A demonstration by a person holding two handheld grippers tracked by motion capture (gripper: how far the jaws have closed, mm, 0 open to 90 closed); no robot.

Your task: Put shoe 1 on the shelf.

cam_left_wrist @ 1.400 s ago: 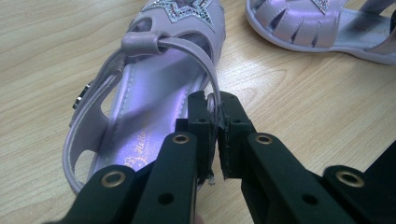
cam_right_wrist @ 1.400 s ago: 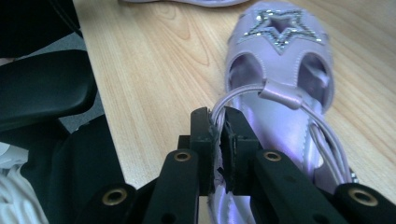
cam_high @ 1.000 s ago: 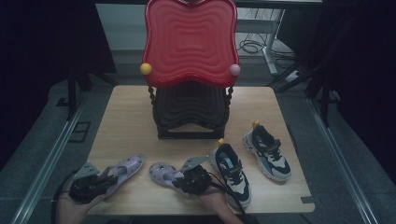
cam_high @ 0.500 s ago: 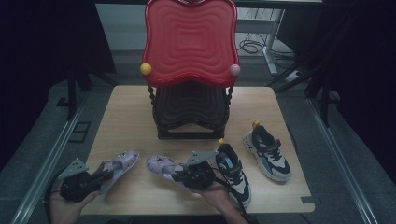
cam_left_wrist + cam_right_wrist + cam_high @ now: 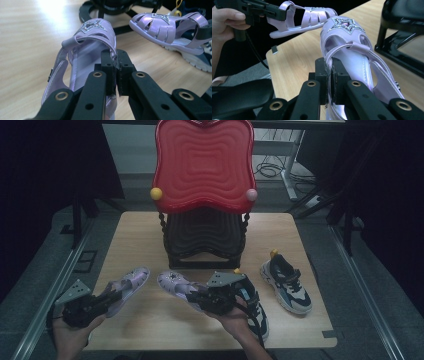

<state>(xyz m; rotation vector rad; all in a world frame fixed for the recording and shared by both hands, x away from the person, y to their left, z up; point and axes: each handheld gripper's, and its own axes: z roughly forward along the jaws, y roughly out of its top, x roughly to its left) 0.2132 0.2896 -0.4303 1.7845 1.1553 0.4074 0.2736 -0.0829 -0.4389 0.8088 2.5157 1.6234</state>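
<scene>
High view. A wooden table [image 5: 150,227] fills the middle of the frame. At its far edge, in the upper centre, stands a black ribbed stand [image 5: 204,240] topped by a large red wavy panel [image 5: 204,162]; a yellow ball [image 5: 156,194] sits at the panel's lower left corner and a pink ball [image 5: 251,195] at its lower right. In the right half of the table lie two dark blue and white sneakers: one [image 5: 286,282] to the right of centre, the other [image 5: 255,307] nearer the lower edge, partly behind the right gripper.

Left gripper [image 5: 102,299], lower left of the high view, is held in a hand [image 5: 70,335] rising from the bottom edge. It grips a lilac sandal [image 5: 127,287] by its heel strap, the toe pointing to the upper right. In the left gripper view the two black jaws are clenched on a thin strap of this sandal [image 5: 87,50], whose toe bears a glittering star.

Right gripper [image 5: 197,296], lower centre of the high view, rests in the other hand [image 5: 235,317]. It grips a second lilac sandal [image 5: 175,282], with the toe pointing to the upper left. In the right gripper view the jaws are pinched together on a thin strap of this sandal [image 5: 352,50]; the first sandal [image 5: 302,17] appears in the upper left, clear of the table.
</scene>
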